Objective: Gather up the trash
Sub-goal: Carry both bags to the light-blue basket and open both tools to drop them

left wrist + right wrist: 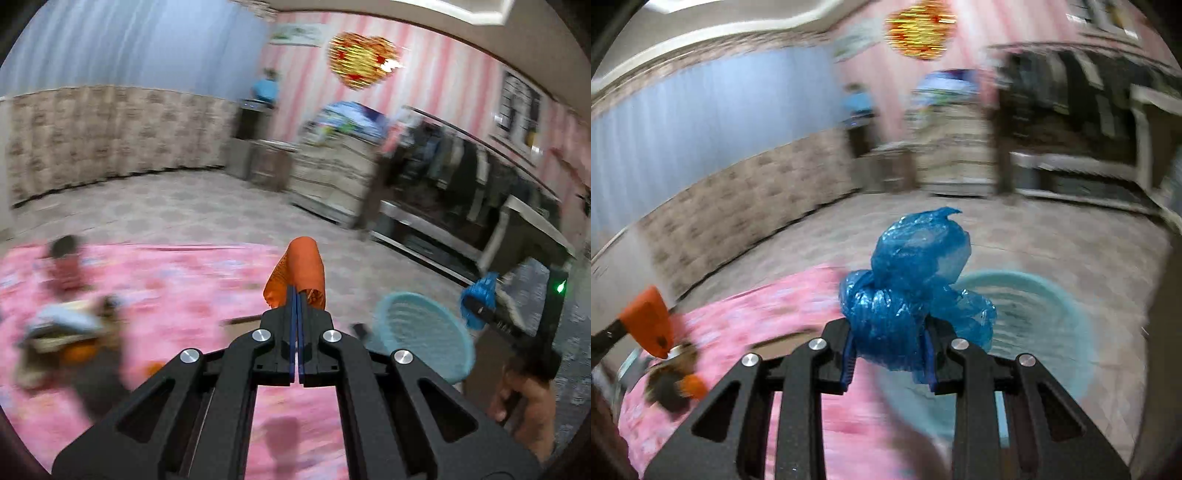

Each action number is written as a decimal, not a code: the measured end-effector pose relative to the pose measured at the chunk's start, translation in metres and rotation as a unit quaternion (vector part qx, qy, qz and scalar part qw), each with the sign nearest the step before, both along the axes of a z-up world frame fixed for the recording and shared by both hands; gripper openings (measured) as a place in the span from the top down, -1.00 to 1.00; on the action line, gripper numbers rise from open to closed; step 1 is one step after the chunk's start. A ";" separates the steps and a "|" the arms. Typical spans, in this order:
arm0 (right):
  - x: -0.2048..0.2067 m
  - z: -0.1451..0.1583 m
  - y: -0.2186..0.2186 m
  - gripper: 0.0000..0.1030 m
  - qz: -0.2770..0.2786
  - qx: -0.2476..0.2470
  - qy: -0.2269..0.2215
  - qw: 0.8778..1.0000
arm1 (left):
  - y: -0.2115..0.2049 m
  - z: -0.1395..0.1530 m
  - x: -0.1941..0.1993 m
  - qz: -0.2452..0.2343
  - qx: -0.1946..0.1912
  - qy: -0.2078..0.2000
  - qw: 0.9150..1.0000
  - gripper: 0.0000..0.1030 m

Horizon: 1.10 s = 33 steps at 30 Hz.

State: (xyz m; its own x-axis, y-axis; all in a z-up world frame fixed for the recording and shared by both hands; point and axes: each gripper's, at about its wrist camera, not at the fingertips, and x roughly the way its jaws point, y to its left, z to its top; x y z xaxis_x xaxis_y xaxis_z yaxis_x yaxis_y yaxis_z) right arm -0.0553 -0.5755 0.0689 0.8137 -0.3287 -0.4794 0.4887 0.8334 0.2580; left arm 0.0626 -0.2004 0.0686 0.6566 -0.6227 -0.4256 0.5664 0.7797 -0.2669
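Note:
My left gripper [297, 295] is shut on an orange snack wrapper [301, 271], held up above the pink mat [177, 280]. My right gripper [891, 334] is shut on a crumpled blue plastic bag [916, 291], held just left of and above the light blue basket [1049, 328]. In the left wrist view the basket [424, 336] sits to the right of my gripper, with the right gripper and its blue bag [478, 295] beyond it. In the right wrist view the orange wrapper [648, 321] shows at far left.
A pile of more litter [62, 332] lies on the mat at left, also seen in the right wrist view [674, 384]. A child [66, 266] sits on the mat. A dresser [332, 170], clothes rack [454, 173] and table [532, 229] line the right wall.

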 end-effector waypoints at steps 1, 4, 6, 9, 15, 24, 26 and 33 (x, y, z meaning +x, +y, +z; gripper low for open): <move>-0.008 -0.004 -0.011 0.43 -0.012 0.003 0.002 1.000 | -0.031 -0.002 0.000 -0.021 0.000 0.003 1.000 1.00; -0.024 -0.021 -0.037 0.43 -0.019 0.012 0.009 1.000 | -0.111 -0.019 0.000 -0.065 0.010 0.022 0.998 1.00; -0.025 -0.028 -0.043 0.43 -0.016 0.016 0.009 1.000 | -0.154 -0.034 0.002 -0.075 0.028 0.039 0.996 1.00; -0.021 -0.030 -0.051 0.43 -0.002 0.027 0.002 1.000 | -0.199 -0.053 0.004 -0.094 0.052 0.053 0.993 1.00; -0.004 -0.047 -0.052 0.25 0.015 0.038 0.008 0.999 | -0.230 -0.083 0.008 -0.111 0.080 0.080 0.987 1.00; -0.008 -0.047 -0.053 -0.53 -0.015 0.043 0.000 0.999 | -0.223 -0.087 0.003 -0.099 0.095 0.076 0.988 0.26; -0.010 -0.041 -0.051 -0.53 -0.013 0.041 -0.007 0.999 | -0.207 -0.078 0.005 -0.090 0.098 0.063 0.989 0.25; 0.017 -0.002 0.007 -0.53 0.031 -0.006 -0.010 0.999 | -0.072 -0.035 0.031 0.030 0.089 0.024 0.995 -0.04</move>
